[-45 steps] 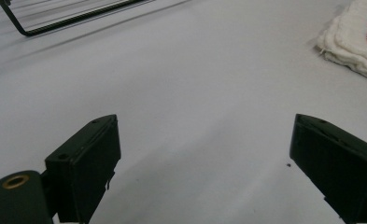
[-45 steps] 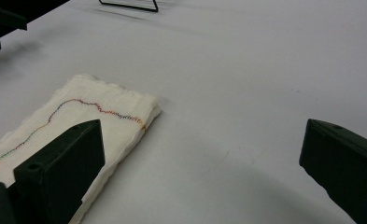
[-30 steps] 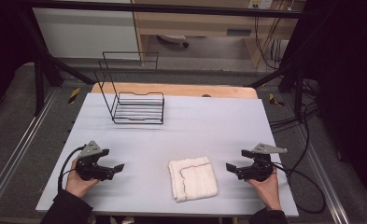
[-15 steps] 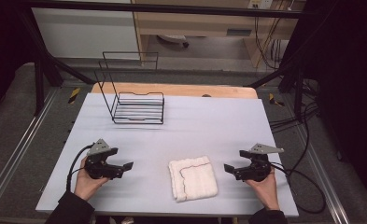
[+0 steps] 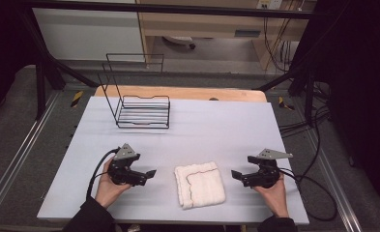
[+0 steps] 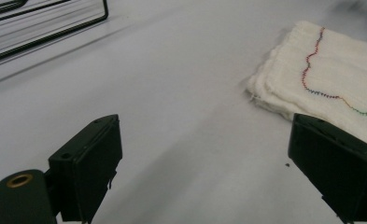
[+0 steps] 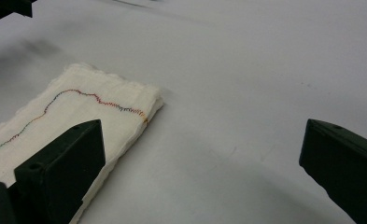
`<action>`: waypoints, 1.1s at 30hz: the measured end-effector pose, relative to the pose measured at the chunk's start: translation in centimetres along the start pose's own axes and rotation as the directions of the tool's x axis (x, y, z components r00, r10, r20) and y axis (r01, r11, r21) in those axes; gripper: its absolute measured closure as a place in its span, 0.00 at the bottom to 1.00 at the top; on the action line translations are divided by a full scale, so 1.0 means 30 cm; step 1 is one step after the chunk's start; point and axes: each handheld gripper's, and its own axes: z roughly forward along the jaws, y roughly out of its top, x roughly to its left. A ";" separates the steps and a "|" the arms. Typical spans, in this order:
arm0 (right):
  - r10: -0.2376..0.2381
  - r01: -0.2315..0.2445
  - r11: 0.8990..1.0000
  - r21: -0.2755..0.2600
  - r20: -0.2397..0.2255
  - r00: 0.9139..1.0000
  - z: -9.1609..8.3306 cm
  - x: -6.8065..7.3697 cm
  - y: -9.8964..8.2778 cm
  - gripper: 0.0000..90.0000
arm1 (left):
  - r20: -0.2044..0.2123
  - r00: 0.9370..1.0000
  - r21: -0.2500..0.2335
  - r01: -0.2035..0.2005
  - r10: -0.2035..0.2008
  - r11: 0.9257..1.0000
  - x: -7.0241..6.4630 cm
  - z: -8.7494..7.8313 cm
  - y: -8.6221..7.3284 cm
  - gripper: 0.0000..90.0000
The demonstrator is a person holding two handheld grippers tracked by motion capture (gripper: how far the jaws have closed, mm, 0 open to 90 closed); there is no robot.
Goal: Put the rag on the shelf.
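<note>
The pale grey surface [image 5: 216, 130] is taking up the middle of the high view, and a black wire rack [image 5: 141, 108] is standing on it toward the upper left, well apart from everything else. A folded white cloth [image 5: 199, 184] is lying flat near the lower centre of that view, between the person's two hands and touching neither hand-held gripper. Its stacked layers are showing along one edge, and a thin line of coloured stitching is wandering across its top face.

The left hand-held gripper [image 5: 150, 173] is sitting at the lower left, pointing right toward the cloth, with its jaws spread wide apart and nothing between them. In the left gripper view the cloth [image 6: 321, 70] is lying at the upper right, with one corner just beyond the right-hand jaw. The right hand-held gripper [image 5: 235, 174] is mirroring it from the lower right, jaws likewise standing wide apart and empty. In the right gripper view the cloth [image 7: 74, 119] is lying at the left, partly behind the left-hand jaw.

The step in hand looks like the approach: both tools are closing in on the cloth from either side, with no grasp made. The next move probably calls for bringing each set of jaws low over a near edge or corner, sliding one jaw under the layers, and pinching without dragging the fold open.
</note>
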 end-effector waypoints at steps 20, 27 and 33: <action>-0.002 0.002 1.000 0.006 -0.002 1.000 0.002 0.001 -0.001 0.01 | 0.042 0.999 0.102 0.006 -0.011 0.995 -0.133 0.215 0.094 0.34; -0.002 0.003 1.000 0.011 -0.003 1.000 0.004 0.001 -0.001 0.01 | 0.050 0.997 0.137 0.055 -0.062 0.989 -0.138 0.259 0.089 0.53; -0.006 0.006 1.000 0.013 -0.003 1.000 0.008 0.007 0.003 0.02 | 0.063 0.995 0.133 0.068 -0.077 0.989 -0.140 0.274 0.086 0.62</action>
